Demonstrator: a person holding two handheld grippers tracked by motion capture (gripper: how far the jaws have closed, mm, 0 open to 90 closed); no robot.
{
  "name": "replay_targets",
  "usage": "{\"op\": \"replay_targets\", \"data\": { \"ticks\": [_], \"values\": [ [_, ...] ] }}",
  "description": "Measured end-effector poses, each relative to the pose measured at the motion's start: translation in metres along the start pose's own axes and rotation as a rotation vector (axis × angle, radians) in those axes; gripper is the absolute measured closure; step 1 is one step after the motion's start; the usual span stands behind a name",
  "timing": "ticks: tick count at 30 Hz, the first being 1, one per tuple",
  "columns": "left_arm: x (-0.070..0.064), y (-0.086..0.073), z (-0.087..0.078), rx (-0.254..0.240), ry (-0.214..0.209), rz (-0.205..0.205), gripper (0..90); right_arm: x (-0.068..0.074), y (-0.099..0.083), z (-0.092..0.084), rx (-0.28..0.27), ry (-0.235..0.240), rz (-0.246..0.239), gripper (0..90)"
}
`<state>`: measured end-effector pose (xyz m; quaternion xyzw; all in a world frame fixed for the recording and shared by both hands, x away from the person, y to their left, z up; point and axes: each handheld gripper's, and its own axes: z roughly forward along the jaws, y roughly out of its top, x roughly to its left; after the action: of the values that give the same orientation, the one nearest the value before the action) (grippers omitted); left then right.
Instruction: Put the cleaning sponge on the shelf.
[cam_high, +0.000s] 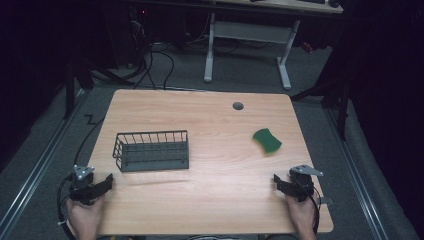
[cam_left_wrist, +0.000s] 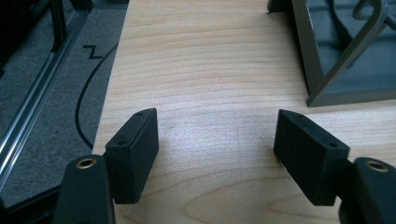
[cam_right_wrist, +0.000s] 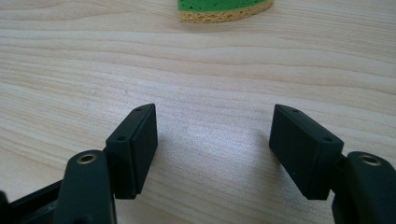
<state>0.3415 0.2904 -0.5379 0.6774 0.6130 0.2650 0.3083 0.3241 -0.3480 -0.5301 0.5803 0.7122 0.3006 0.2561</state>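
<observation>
From the high view I see a light wooden bench with a dark wire basket left of centre, a green sponge well apart from it on the right, the left hand-held gripper at the near left corner and the right hand-held gripper at the near right, each held in a hand. In the left gripper view my left hand-held gripper has its jaws spread wide over bare wood, with the basket's corner at far right. In the right gripper view my right hand-held gripper is likewise wide apart and empty, the sponge's yellow-bottomed edge lying far ahead.
</observation>
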Motion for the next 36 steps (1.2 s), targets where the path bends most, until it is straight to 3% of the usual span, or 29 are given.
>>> {"op": "replay_targets", "data": {
  "ticks": [9,15,19,22,29,36],
  "values": [
    [0.0,0.0,0.0,0.0,-0.004,0.001,31.0,0.0,0.0,0.0,0.0,0.0,0.001,32.7],
    [0.003,0.001,0.0,-0.003,-0.057,0.001,27.7,-0.001,0.0,0.0,0.001,0.005,0.001,32.9],
    [0.002,0.001,0.0,-0.002,-0.053,0.013,27.9,-0.001,0.0,0.0,0.001,0.006,-0.002,32.9],
    [0.0,0.0,0.0,0.001,-0.044,0.032,29.8,-0.001,0.0,0.0,0.0,0.011,-0.002,33.7],
    [0.001,-0.002,-0.004,-0.008,-0.071,0.029,36.9,-0.002,0.0,0.0,-0.004,0.006,-0.001,35.7],
    [-0.01,-0.003,-0.011,-0.014,-0.107,0.062,42.3,-0.002,0.0,-0.001,-0.007,0.002,-0.001,38.6]
  ]
}}
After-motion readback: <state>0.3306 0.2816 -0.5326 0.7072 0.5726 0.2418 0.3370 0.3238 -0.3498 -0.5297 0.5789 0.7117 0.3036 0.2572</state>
